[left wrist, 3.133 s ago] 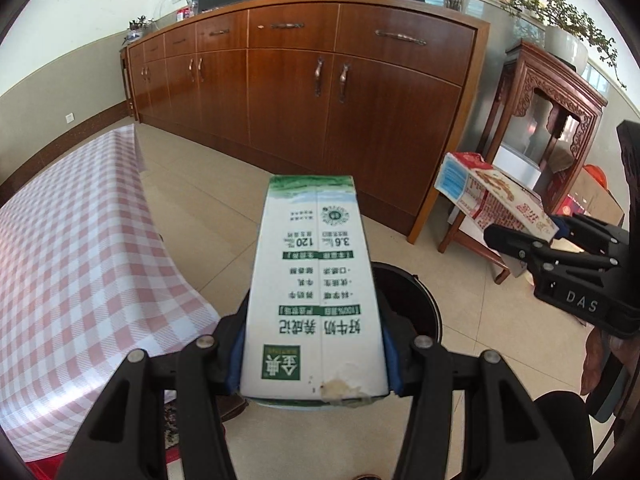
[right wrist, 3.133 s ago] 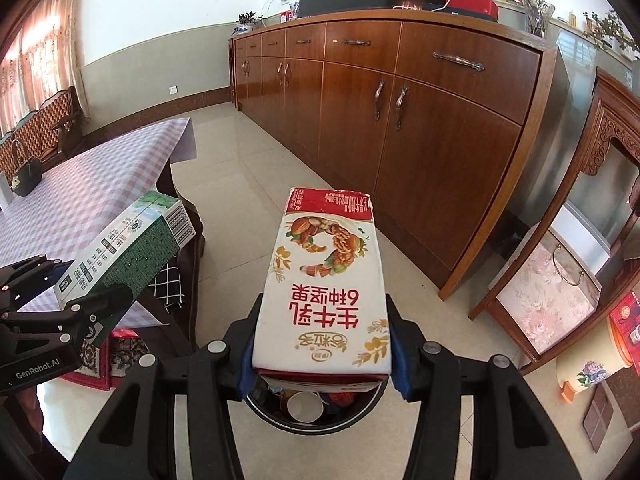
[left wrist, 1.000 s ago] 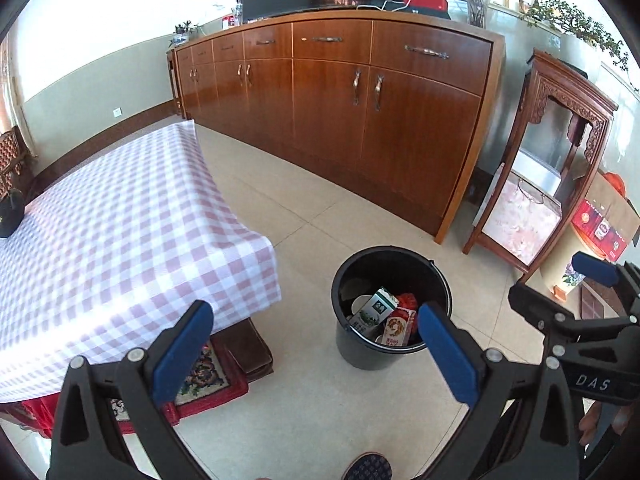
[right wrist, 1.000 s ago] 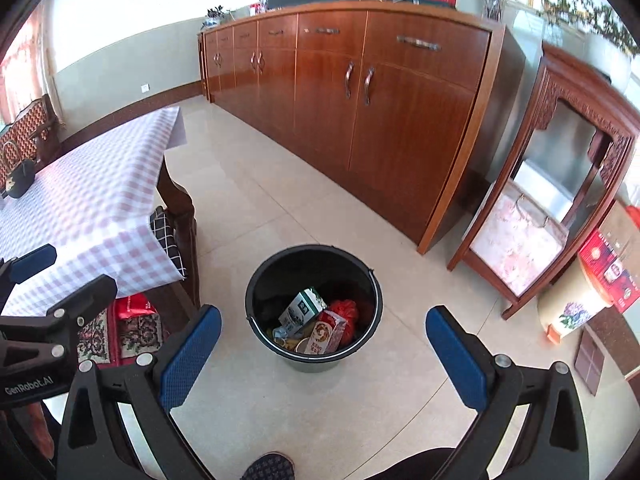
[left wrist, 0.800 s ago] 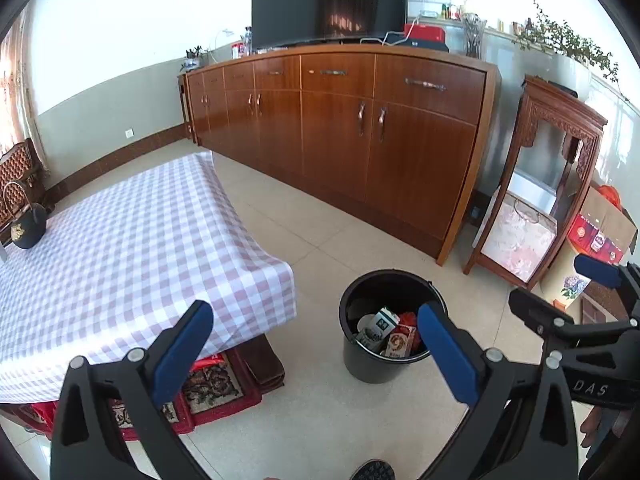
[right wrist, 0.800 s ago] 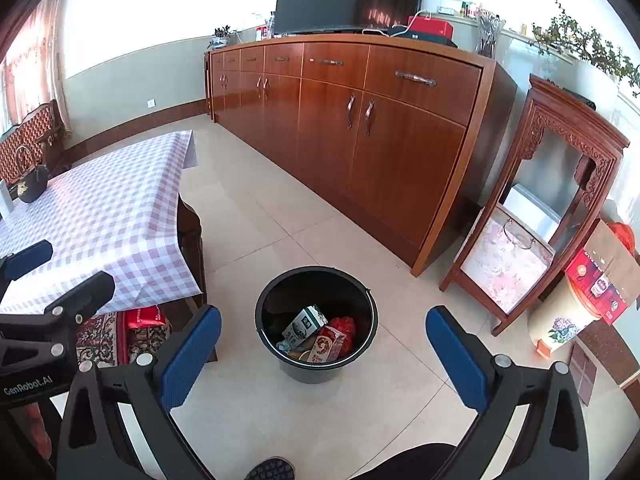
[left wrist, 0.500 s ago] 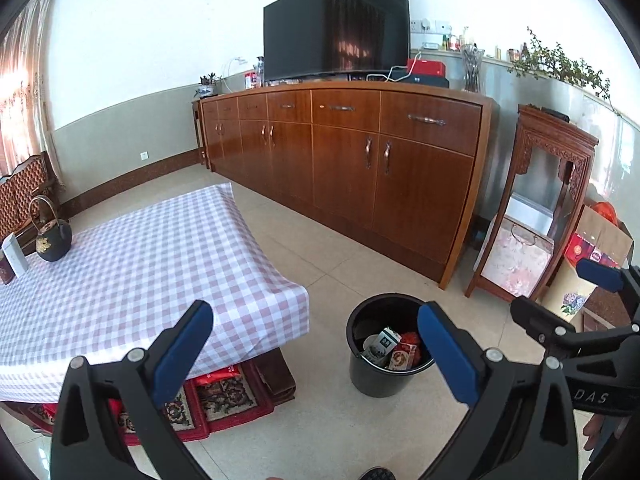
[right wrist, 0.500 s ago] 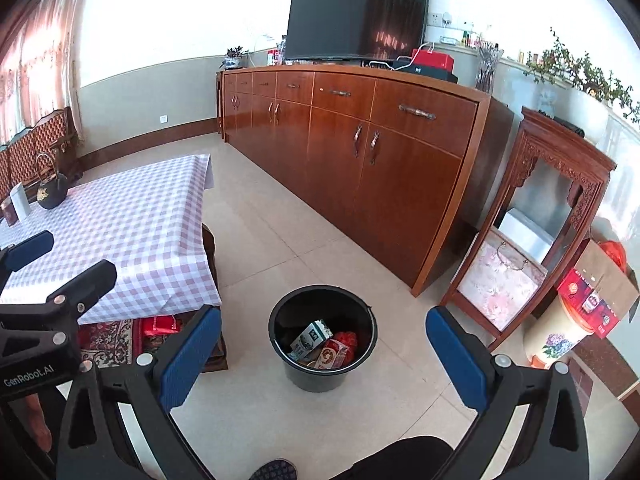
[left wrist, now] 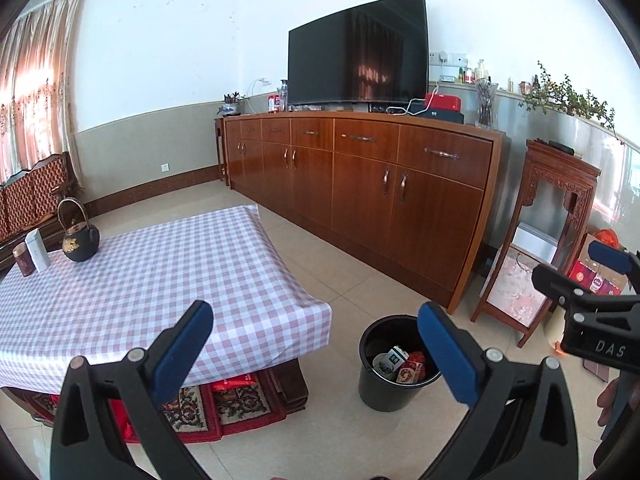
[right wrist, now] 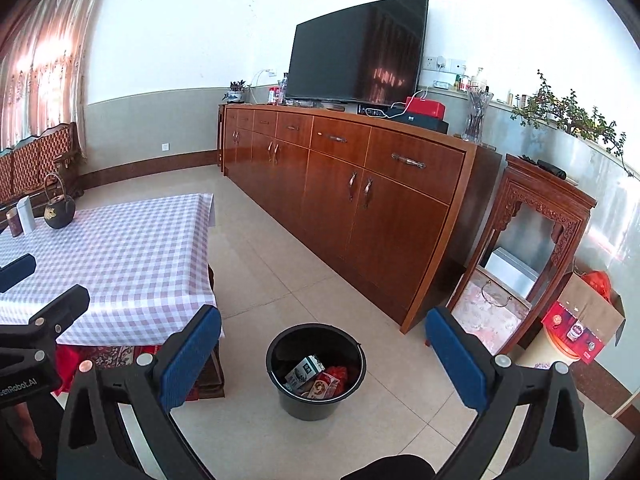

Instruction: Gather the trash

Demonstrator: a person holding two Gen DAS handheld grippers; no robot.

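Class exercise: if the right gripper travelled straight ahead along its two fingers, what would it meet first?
Probably the tiled floor in front of the wooden sideboard, beyond the black trash bin. The right gripper is open and holds nothing, and nothing stands in that line. Fisheye depth is uncertain.

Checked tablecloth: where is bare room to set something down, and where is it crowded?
The checked tablecloth is bare across its middle and the whole near edge toward the black bin. Only the far left corner is occupied: a black teapot, a white box and a dark tin stand close together there. Both grippers, left and right, are open and empty.
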